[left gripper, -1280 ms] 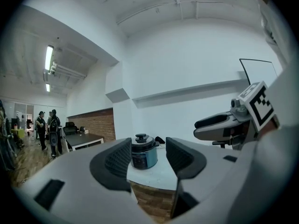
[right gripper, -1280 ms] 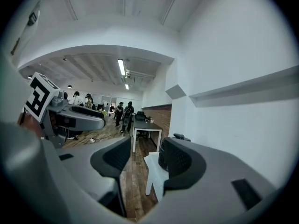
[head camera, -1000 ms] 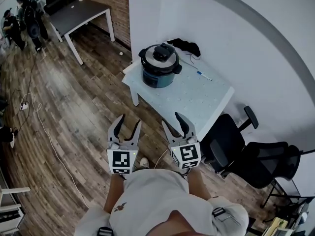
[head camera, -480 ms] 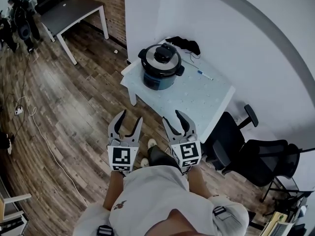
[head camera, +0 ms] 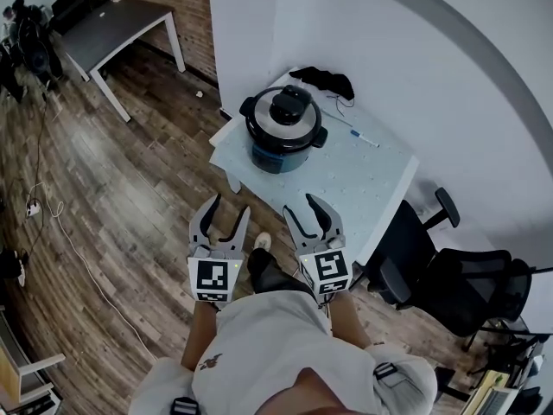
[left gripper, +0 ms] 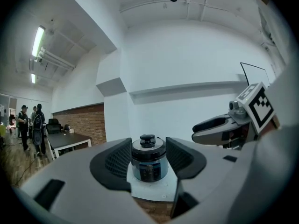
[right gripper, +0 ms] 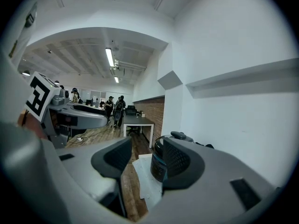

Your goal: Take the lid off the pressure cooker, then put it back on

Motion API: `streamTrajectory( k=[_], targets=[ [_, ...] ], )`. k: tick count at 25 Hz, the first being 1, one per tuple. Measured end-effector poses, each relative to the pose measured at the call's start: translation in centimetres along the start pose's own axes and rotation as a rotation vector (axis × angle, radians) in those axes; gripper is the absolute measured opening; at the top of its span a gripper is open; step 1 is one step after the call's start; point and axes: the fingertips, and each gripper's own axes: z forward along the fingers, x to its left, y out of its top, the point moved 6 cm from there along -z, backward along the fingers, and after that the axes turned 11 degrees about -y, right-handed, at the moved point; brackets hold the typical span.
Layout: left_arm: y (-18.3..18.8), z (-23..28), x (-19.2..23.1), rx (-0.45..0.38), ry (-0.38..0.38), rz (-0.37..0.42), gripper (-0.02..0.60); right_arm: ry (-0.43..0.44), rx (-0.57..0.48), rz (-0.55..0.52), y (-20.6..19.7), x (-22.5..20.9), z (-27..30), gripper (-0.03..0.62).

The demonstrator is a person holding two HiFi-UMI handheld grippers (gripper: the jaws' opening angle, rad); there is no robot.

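**Lid Still Seated, Both Tongs Spread and Empty**

Held both tools in the air, well short of the white table (head camera: 371, 175). Kept the left gripper (head camera: 226, 207) with jaws apart and nothing between them, and the right gripper (head camera: 304, 206) likewise spread and empty. Found the pressure cooker (head camera: 282, 137) upright at the table's far left corner in the head view, close to the edge. Saw its lid (head camera: 298, 119) seated flat on the pot with the black knob (head camera: 288, 104) on top, well apart from either tool.

Judged the main risk to be a straight pull on a lid probably locked by a twist. Would have dragged or lifted the whole pot and, that near the edge, could have tipped it to the floor. Needed one tool braced on a side handle (head camera: 317, 137) and the other turning the knob. Reckoned the rounded knob a poor seat for flat pads, likely to slip mid-turn. Feared, on refitting, a lid set down out of line and left tilted or unlocked. Noted the pen (head camera: 361, 137) and the dark bundle (head camera: 324, 80) near the pot, liable to be swept off by a wide swing of the lid.
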Motion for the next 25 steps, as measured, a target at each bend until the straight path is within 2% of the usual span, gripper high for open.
streamTrajectory(
  k=[13,25],
  targets=[
    [0.8,9.3,6.8,0.029,-0.052,0.001,0.222,-0.02,0.013,0.022,1.6,-4.0,10.6,0.209],
    [1.7,18.3,10.7,0.07,-0.147,0.031,0.222,-0.054,0.025,0.053,1.9,-8.5,17.7,0.207]
  ],
)
